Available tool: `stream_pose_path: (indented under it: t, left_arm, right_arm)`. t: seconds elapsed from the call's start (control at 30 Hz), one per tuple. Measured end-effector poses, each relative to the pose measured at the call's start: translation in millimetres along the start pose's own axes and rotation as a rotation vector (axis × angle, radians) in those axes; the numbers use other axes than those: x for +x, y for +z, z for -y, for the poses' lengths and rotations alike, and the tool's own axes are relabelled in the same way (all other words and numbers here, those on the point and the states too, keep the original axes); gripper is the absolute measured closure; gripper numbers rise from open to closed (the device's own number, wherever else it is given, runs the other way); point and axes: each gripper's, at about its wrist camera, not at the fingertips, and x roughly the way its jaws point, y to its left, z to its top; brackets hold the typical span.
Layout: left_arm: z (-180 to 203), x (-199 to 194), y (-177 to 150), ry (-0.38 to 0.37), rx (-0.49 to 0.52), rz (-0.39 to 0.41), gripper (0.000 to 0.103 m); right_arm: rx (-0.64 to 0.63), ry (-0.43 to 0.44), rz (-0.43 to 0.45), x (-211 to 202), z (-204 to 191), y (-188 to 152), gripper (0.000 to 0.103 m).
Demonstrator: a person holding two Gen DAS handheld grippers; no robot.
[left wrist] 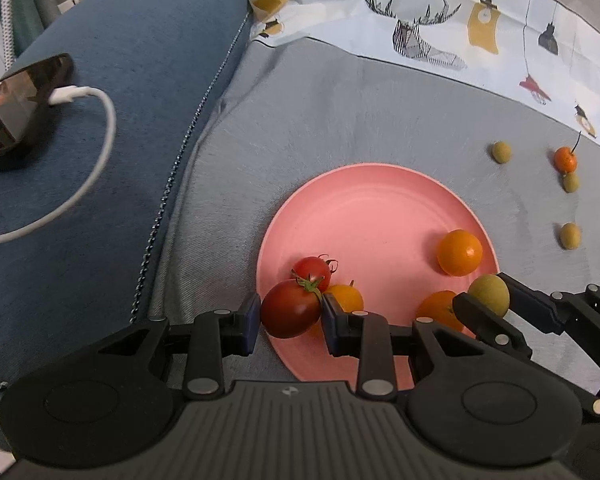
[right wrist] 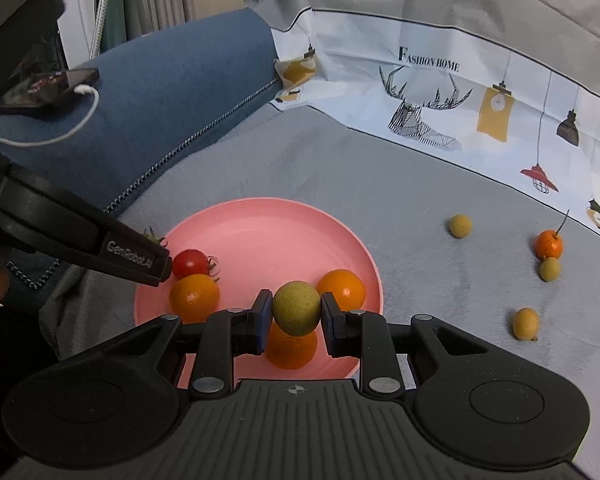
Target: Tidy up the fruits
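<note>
Grippers both arrive loaded: left gripper clamps a dark red tomato at the pink plate's near rim, right gripper pinches a green fruit above it. Delivery step; next, lower gently and let go. Plate already carries a red tomato and three orange fruits; four more wait on the grey cloth.

"FASHION HOME" is printed in black capitals on the white patterned cloth, above a drawn stag's head; the right wrist view shows the same words. There, the finger of the left tool carries raised lettering that reads roughly "GenRobot.AI", its last letters unclear.
</note>
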Motion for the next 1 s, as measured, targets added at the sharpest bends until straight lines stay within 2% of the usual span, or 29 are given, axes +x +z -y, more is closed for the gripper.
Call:
stream_pose_path:
  t: [0.1, 0.17, 0.2, 0.23, 0.3, 0.4, 0.47, 0.73, 1.0]
  left_arm:
    - [1.9, 5.7, 3.7, -0.001, 0.014, 0.003, 0.065]
    - [1.8, 3.1, 6.1, -0.012, 0.032, 0.026, 0.043]
    - [1.6, 0.0, 6.9, -0.013, 0.035, 0.045, 0.018]
    - [0.9, -4.7, 7.0, -0.008, 0.035, 0.074, 0.001]
    - [-0.1, -15.7, 4.7, 0.005, 0.033, 0.138, 0.0]
    - [0.0, -24.2, -1.2, 0.01, 0.054, 0.143, 0.0]
    - [-1.2, -30.1, -9.0, 0.011, 0.049, 0.134, 0.0]
    - [-5.3, -71.8, -51.4, 0.018, 0.04, 0.141, 0.0]
    - [-15.6, -116.8, -90.7, 0.027, -0.028, 0.167, 0.0]
  right_arm:
    - [-0.015, 0.003, -0.004, 7.3, -1.2, 1.3, 0.076]
    - [-0.018, 0.015, -0.005, 10.0, -1.3, 4.0, 0.073]
    - [-0.016, 0.021, -0.002, 9.9, -1.3, 5.8, 0.061]
    - [-0.016, 0.025, 0.005, 8.6, -1.5, 7.0, 0.054]
    - [-0.02, 0.022, 0.024, 3.2, -2.6, 8.3, 0.028]
    - [-0.013, 0.013, 0.034, -8.8, -3.1, 5.6, 0.016]
    - [0.01, 0.004, 0.022, -17.8, -2.2, 1.4, 0.011]
    - [0.101, -0.022, -0.008, -67.7, -0.7, -21.4, 0.006]
    - [0.087, -0.054, 0.046, -120.2, -12.6, -32.1, 0.003]
